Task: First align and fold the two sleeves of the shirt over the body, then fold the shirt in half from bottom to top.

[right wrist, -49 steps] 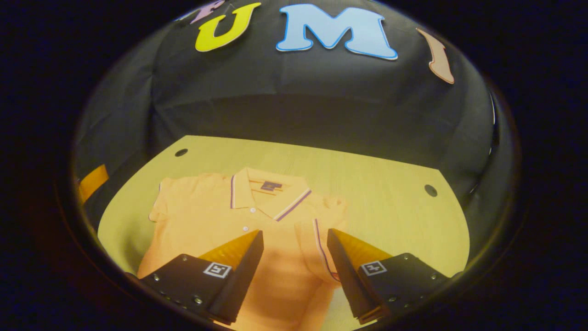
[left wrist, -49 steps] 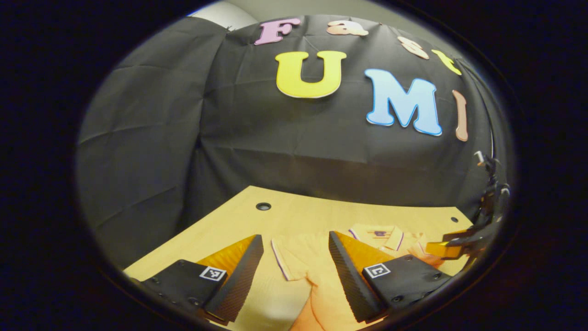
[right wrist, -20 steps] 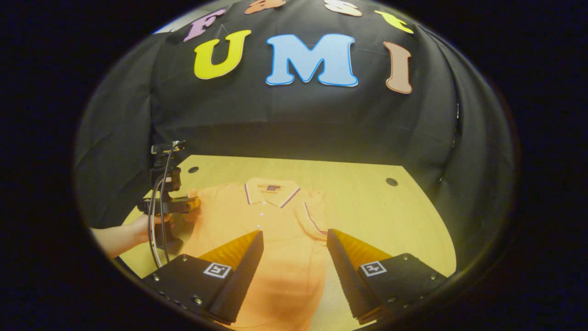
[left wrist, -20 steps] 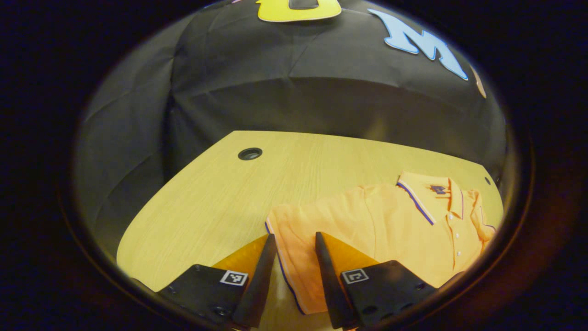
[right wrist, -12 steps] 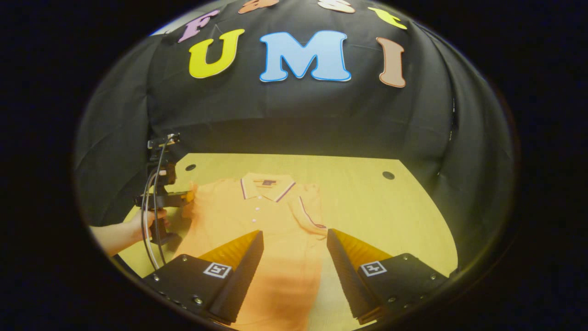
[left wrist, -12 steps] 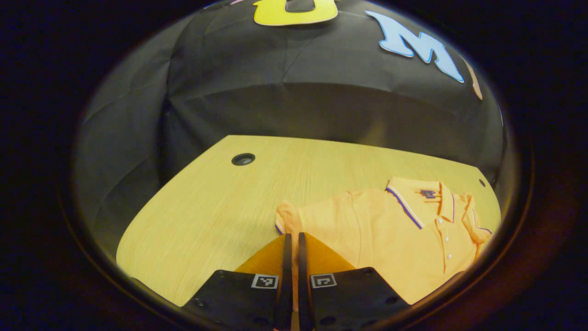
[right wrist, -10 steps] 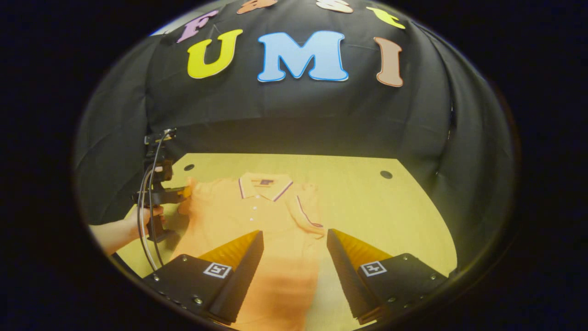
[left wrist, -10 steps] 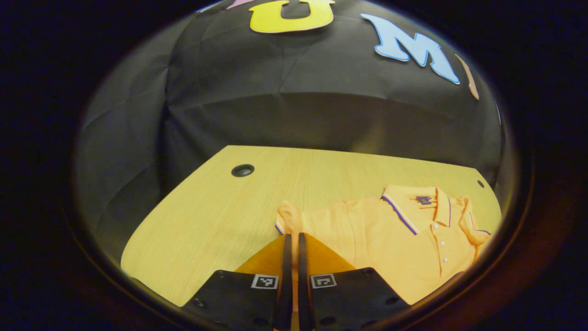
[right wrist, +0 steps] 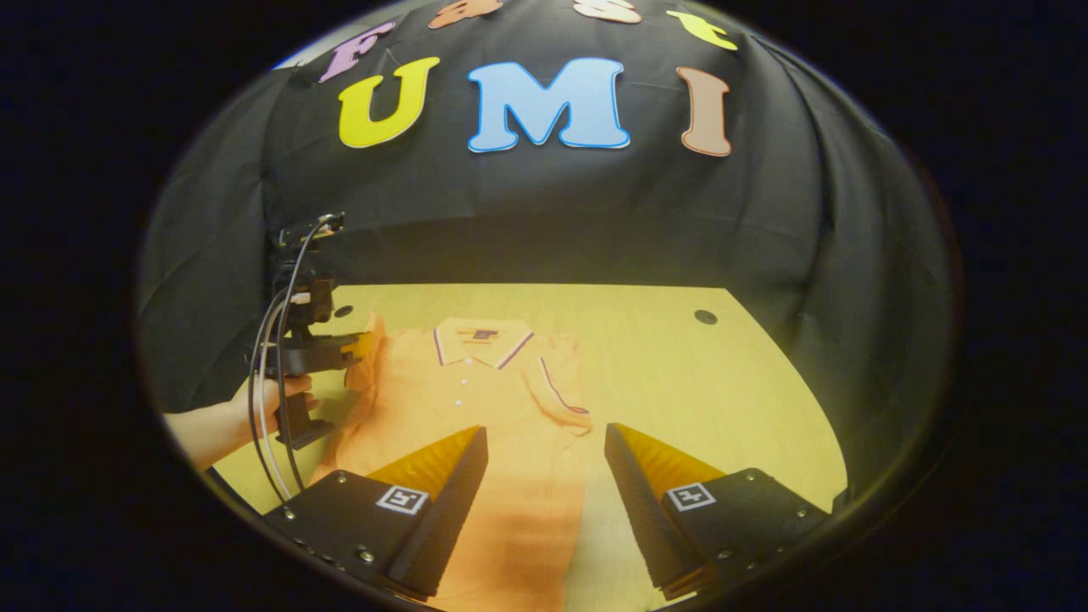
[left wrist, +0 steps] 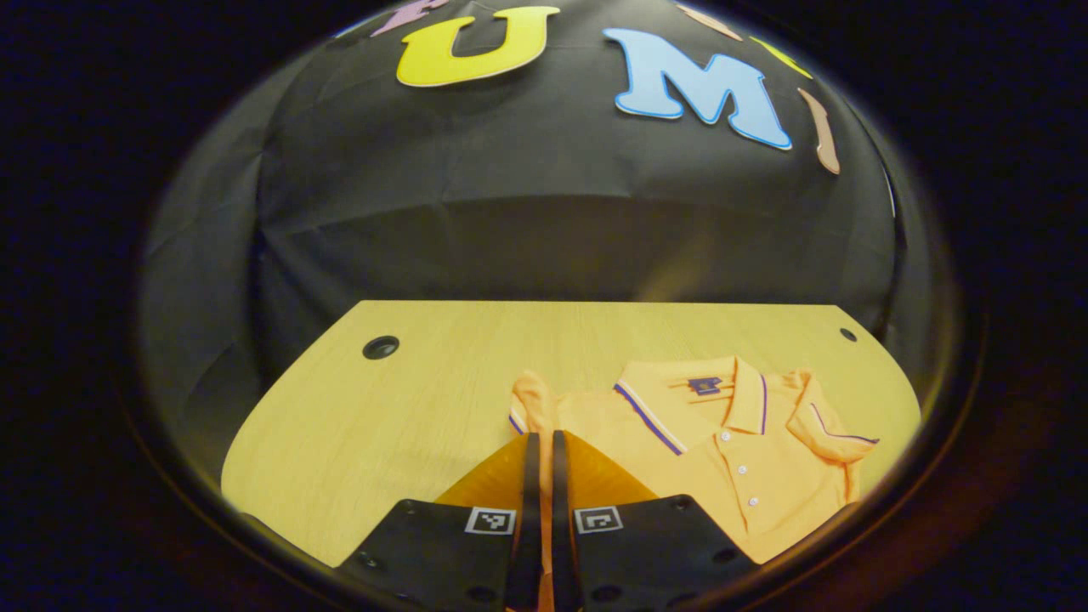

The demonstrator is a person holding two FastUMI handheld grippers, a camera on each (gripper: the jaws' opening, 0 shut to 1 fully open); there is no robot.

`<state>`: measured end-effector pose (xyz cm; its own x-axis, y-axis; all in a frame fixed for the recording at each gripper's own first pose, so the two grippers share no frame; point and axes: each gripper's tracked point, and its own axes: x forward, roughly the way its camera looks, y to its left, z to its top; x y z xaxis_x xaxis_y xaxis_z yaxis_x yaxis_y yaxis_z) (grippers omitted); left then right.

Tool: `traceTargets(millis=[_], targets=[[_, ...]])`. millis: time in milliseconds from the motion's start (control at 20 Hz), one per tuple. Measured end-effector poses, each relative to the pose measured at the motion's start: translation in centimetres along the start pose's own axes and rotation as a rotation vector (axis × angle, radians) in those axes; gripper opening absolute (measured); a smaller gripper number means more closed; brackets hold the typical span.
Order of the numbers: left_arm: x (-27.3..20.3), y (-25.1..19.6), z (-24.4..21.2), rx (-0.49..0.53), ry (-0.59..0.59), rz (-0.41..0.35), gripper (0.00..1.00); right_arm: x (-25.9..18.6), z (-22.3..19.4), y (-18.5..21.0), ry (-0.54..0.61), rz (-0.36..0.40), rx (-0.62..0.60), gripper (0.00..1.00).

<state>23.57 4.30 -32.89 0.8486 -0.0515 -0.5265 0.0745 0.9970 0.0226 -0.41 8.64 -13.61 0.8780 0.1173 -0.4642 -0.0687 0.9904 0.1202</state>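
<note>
Orange cloth is pinched in my left tool (left wrist: 540, 442): its fingers are pressed together on the sleeve (left wrist: 529, 401) of the shirt (left wrist: 722, 459), which lies flat ahead and to its right. I should lift little and carry the cuff across to lie square on the body. My right tool (right wrist: 544, 446) hangs spread above the hem. Pale wood tabletop (left wrist: 382, 416), black cloth behind.

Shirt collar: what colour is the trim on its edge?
Dark purple stripe beside a thin white one on the orange collar; clearest in the left gripper view.
</note>
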Motion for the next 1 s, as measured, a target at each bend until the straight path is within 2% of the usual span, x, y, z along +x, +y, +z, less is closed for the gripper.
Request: traceTargets(millis=[150, 450, 500, 600, 650, 700, 750, 800, 850, 900, 950, 1000], targets=[[0.7, -1.8, -0.8, 0.018, 0.027, -0.041, 0.12, -0.2, -0.6, -0.1, 0.003, -0.026, 0.019, 0.87], [1.3, -3.3, -1.4, 0.052, 0.06, -0.078, 0.14, -0.4, -1.8, -0.1, 0.02, -0.039, 0.073, 0.87], [1.3, -3.5, -1.6, 0.059, 0.067, -0.082, 0.18, -0.4, -1.8, -0.3, 0.018, -0.041, 0.072, 0.87], [1.2, -4.1, -1.6, 0.069, 0.071, -0.094, 0.2, -0.5, -1.9, -0.6, 0.015, -0.042, 0.069, 0.87], [1.1, -4.3, -1.6, 0.069, 0.072, -0.097, 0.28, -0.6, -2.0, -0.8, 0.015, -0.042, 0.069, 0.87], [0.8, -4.7, -1.8, 0.07, 0.073, -0.106, 0.27, -0.7, -2.0, -0.9, 0.012, -0.04, 0.069, 0.87], [0.5, -4.9, -1.7, 0.07, 0.069, -0.111, 0.45, -0.9, -2.0, -1.0, 0.008, -0.04, 0.066, 0.87], [0.0, -5.1, -1.7, 0.07, 0.067, -0.115, 0.54, -1.0, -2.2, -1.3, 0.005, -0.042, 0.061, 0.87], [-0.6, -5.3, -1.6, 0.067, 0.064, -0.121, 0.68, -1.2, -2.5, -1.6, 0.005, -0.043, 0.057, 0.87], [-1.3, -5.4, -1.7, 0.064, 0.061, -0.122, 0.75, -1.6, -2.9, -1.6, 0.005, -0.04, 0.054, 0.87], [-2.0, -5.4, -1.7, 0.067, 0.054, -0.123, 0.92, -1.9, -3.3, -1.6, 0.009, -0.036, 0.054, 0.87], [-2.9, -5.4, -1.6, 0.069, 0.042, -0.121, 0.94, -2.3, -3.9, -1.6, 0.012, -0.028, 0.051, 0.87]])
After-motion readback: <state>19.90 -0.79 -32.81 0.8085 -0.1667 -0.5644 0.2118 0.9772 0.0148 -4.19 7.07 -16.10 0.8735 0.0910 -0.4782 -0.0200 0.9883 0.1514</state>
